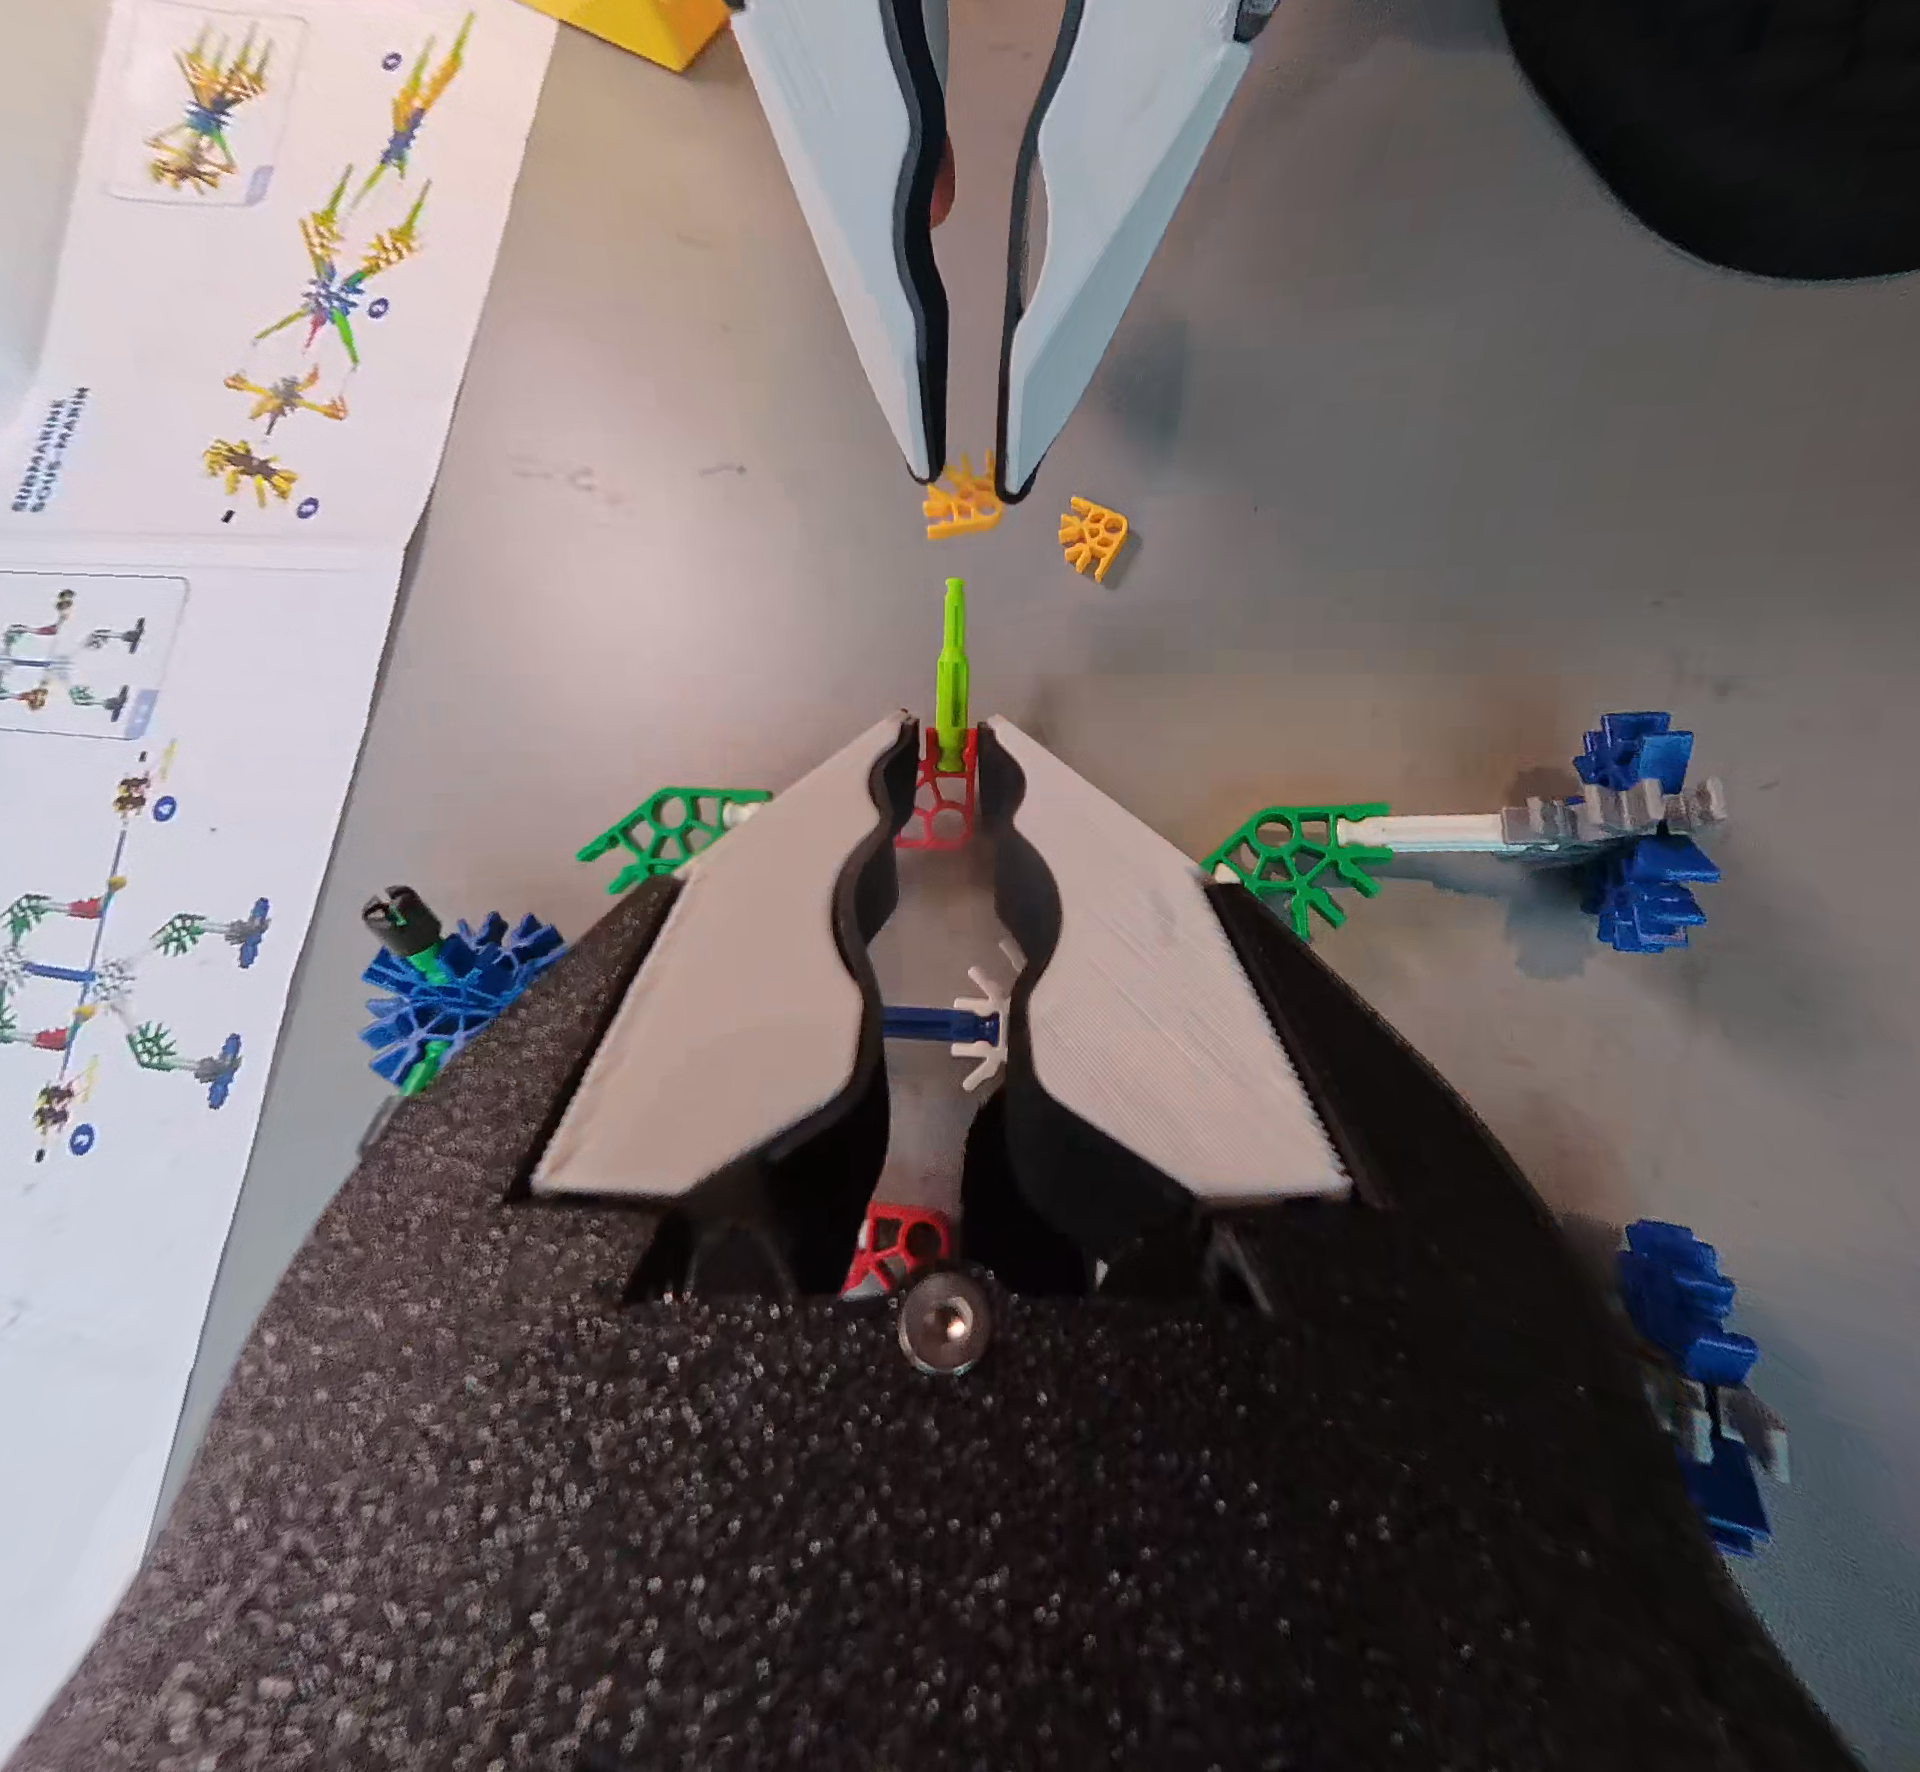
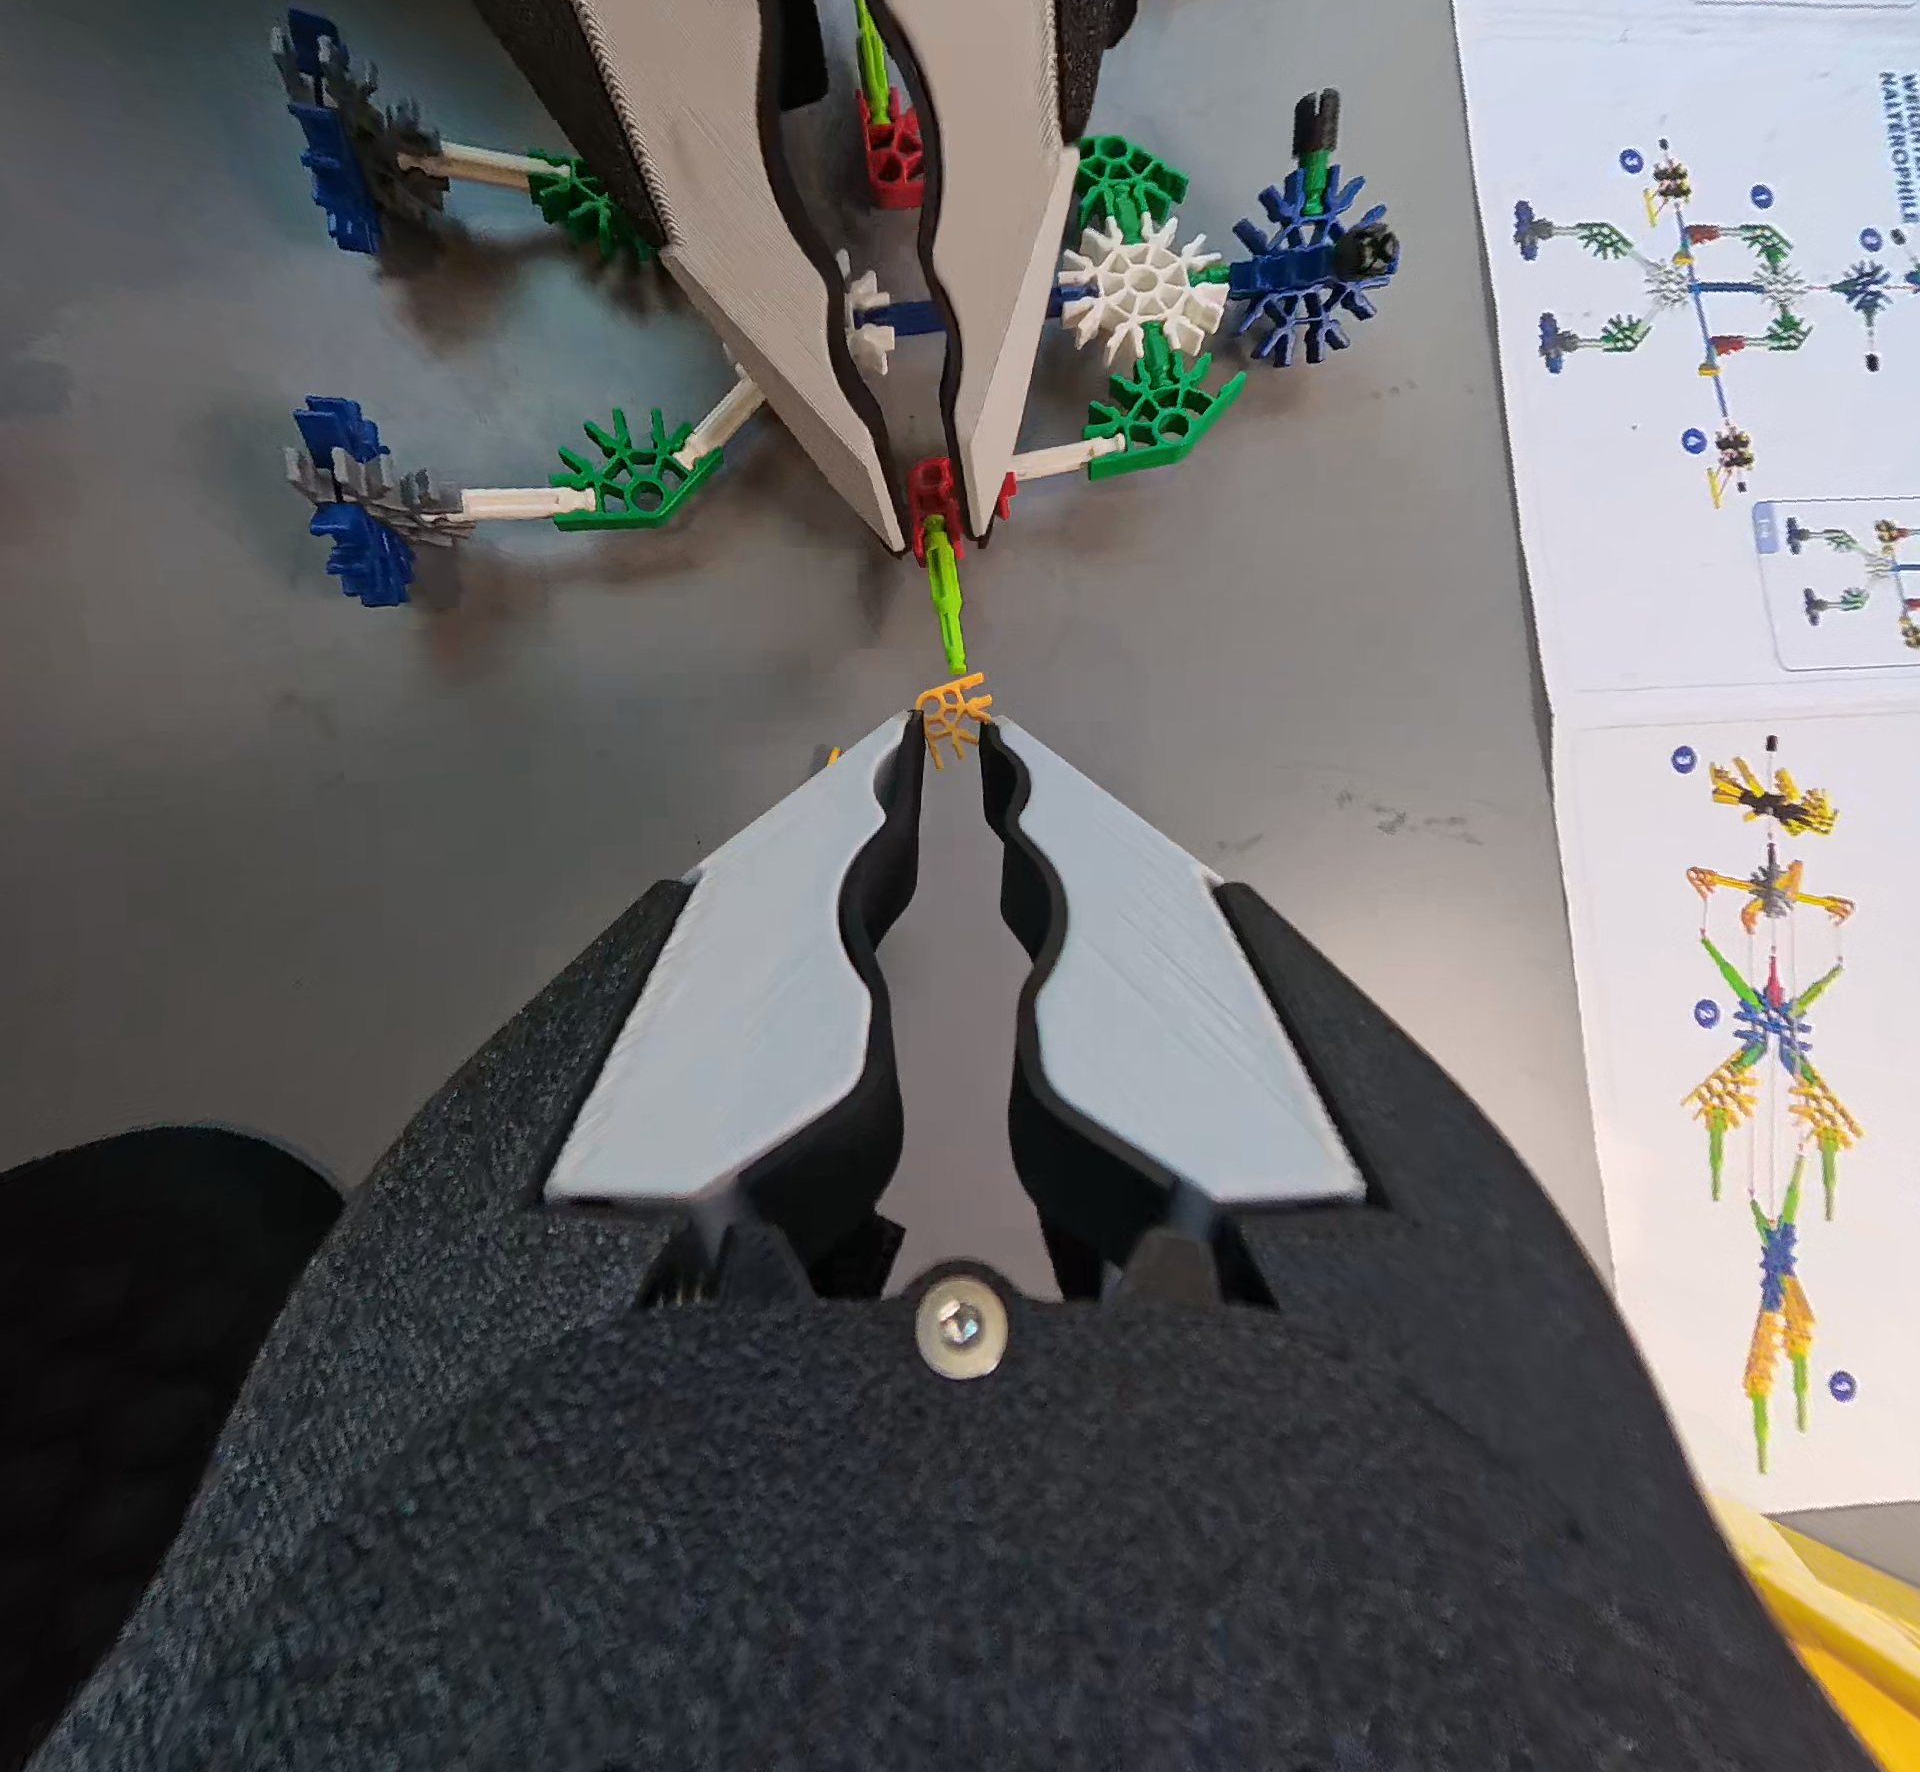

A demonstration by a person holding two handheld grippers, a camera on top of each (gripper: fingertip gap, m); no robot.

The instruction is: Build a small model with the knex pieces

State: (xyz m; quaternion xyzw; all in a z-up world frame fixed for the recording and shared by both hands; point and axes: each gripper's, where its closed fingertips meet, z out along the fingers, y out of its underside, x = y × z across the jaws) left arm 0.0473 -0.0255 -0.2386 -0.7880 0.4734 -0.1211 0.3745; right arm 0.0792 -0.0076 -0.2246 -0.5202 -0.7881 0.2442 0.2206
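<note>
left gripper (image 1: pixel 945 720) jaws clamped on red connector (image 1: pixel 943 792) with lime rod (image 1: pixel 952 657); right gripper (image 2: pixel 951 730) jaws pinching yellow connector (image 2: pixel 952 712) at rod tip, seemingly mid-joining; needs straight alignment.

A scuffed grey tabletop (image 1: pixel 623 434) fills both frames under even light, faint shadows in the middle.

Each camera sits on the back of its own tool and looks down along the two fingers at the grey worktop (image 1: pixel 623 434), very close up. The two cameras face each other. Both see the same small middle spot, where the light green rod (image 1: pixel 952 673) points at the little yellow piece (image 2: pixel 952 710), and each one sees the other tool across from it.
</note>
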